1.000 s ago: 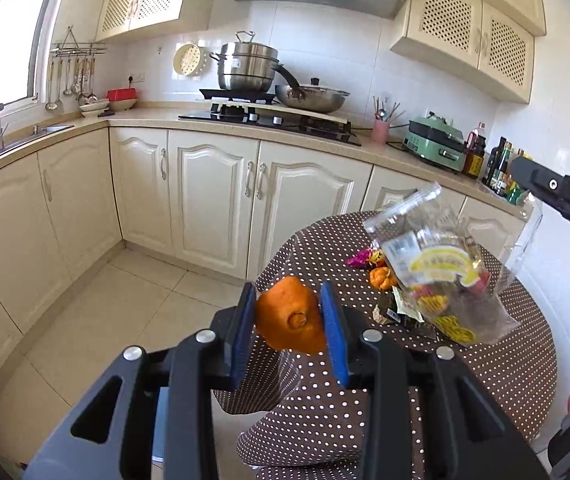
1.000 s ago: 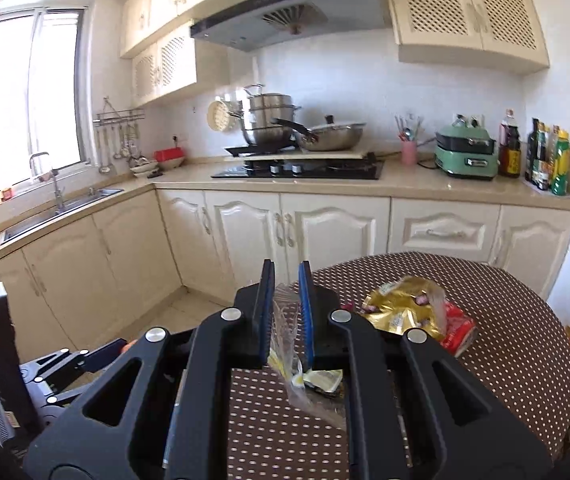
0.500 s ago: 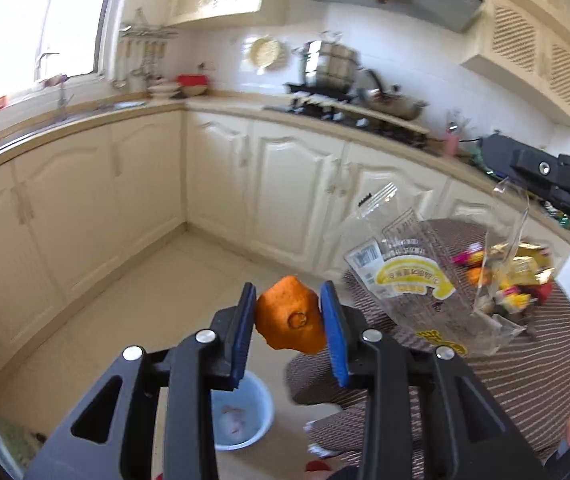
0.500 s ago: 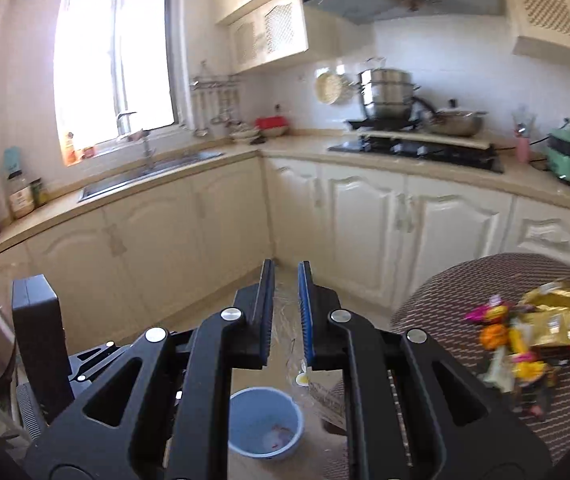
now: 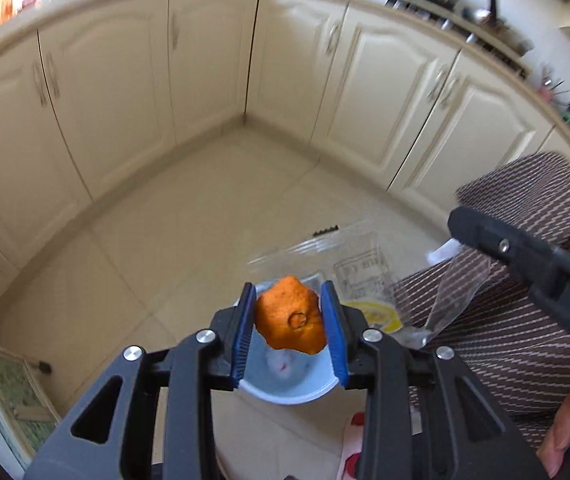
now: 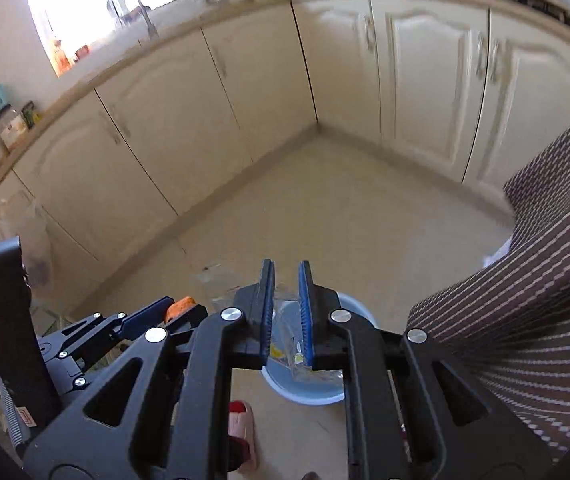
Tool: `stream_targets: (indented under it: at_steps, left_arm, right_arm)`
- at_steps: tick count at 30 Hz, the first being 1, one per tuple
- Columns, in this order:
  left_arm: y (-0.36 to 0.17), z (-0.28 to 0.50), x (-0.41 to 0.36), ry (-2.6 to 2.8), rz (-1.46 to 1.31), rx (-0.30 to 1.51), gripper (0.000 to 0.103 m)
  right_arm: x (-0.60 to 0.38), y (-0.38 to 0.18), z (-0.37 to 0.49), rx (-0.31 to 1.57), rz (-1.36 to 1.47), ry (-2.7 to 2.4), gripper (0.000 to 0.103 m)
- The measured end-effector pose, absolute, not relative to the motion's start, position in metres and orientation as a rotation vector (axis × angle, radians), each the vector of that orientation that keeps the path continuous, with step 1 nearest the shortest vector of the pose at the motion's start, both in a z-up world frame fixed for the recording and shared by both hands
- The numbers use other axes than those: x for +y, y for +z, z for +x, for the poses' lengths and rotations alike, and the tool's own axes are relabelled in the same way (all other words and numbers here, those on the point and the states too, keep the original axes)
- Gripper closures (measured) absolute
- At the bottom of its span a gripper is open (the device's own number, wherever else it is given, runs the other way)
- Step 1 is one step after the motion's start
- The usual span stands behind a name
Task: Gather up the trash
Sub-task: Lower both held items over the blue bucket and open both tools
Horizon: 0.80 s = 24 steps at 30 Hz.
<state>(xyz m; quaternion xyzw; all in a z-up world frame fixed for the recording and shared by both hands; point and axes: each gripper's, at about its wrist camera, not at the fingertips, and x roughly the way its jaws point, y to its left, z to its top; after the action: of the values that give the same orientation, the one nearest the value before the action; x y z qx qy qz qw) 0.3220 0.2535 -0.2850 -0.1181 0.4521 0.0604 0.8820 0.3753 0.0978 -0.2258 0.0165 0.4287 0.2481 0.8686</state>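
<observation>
Poised over the blue bin [image 5: 285,388] for release, orange peel [image 5: 289,326] is clamped in the left claw [image 5: 289,330], clear wrapper [image 6: 291,344] in the right claw [image 6: 287,312].

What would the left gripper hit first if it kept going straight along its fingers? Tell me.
Most likely the pale blue plastic bin on the floor. The left gripper, clamped on the orange peel piece, points down at its open mouth, with nothing visible between. Depth is unclear through the fisheye.
</observation>
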Motion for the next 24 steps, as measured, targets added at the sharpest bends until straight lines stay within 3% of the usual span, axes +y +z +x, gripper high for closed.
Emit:
stream_targets:
  at_steps: [9, 19, 20, 22, 23, 24]
  left_arm:
    - [-0.398, 0.364, 0.273, 0.144, -0.287, 1.135, 0.071]
    - [-0.434, 0.38, 0.27, 0.115, -0.327, 1.19, 0.071]
    - [-0.435, 0.379, 0.271, 0.115, -0.329, 1.193, 0.071]
    - [-0.438, 0.382, 0.269, 0.108, -0.326, 1.198, 0.07]
    - [-0.439, 0.382, 0.269, 0.106, -0.323, 1.199, 0.07]
    - [-0.44, 0.382, 0.267, 0.098, -0.32, 1.202, 0.07]
  right_arm:
    - [0.127, -0.361, 0.417, 1.125, 0.096, 0.514, 0.088]
    - [0.13, -0.406, 0.439, 1.178, 0.116, 0.477, 0.084]
    - [0.131, -0.409, 0.44, 1.184, 0.109, 0.47, 0.083]
    - [0.131, -0.412, 0.441, 1.191, 0.1, 0.454, 0.068]
    - [0.13, -0.413, 0.441, 1.189, 0.099, 0.443, 0.053]
    - [0.129, -0.413, 0.439, 1.185, 0.097, 0.436, 0.053]
